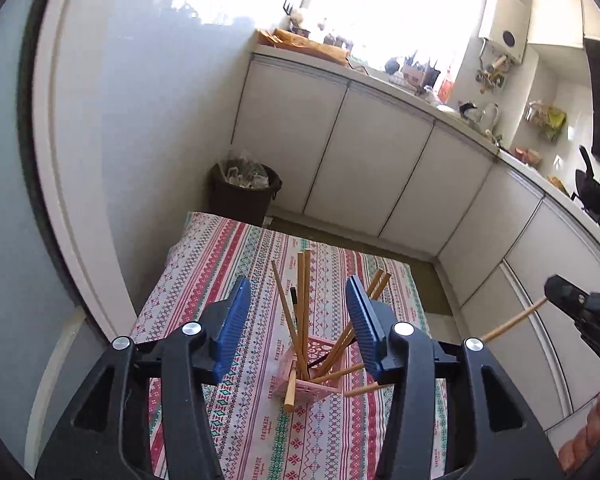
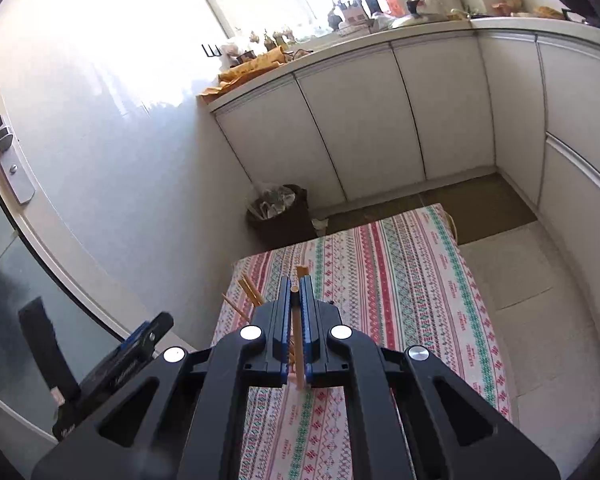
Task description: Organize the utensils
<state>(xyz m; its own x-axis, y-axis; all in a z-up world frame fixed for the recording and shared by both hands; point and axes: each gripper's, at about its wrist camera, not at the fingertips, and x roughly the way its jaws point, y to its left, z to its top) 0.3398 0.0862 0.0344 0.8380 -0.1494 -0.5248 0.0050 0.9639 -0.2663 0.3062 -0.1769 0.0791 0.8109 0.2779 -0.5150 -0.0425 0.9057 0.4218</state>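
Right gripper [image 2: 296, 292] is clamped on a single wooden chopstick [image 2: 298, 344]; the stick's lower end is cut off behind the jaws. Left gripper [image 1: 296, 292] stands apart, empty, angled down over the pink holder [image 1: 324, 364], partly screened by its right finger. Holder sits on the patterned tablecloth [image 1: 236, 248], chopsticks [image 1: 302, 300] fanning upright and tilted; one leans outside it

Rig look: two black handheld grippers
Left gripper [image 1: 298, 312], right gripper [image 2: 296, 292]: black plastic frames w/ triangular cutouts, silver round screws, ribbed blue pads [image 1: 232, 320].
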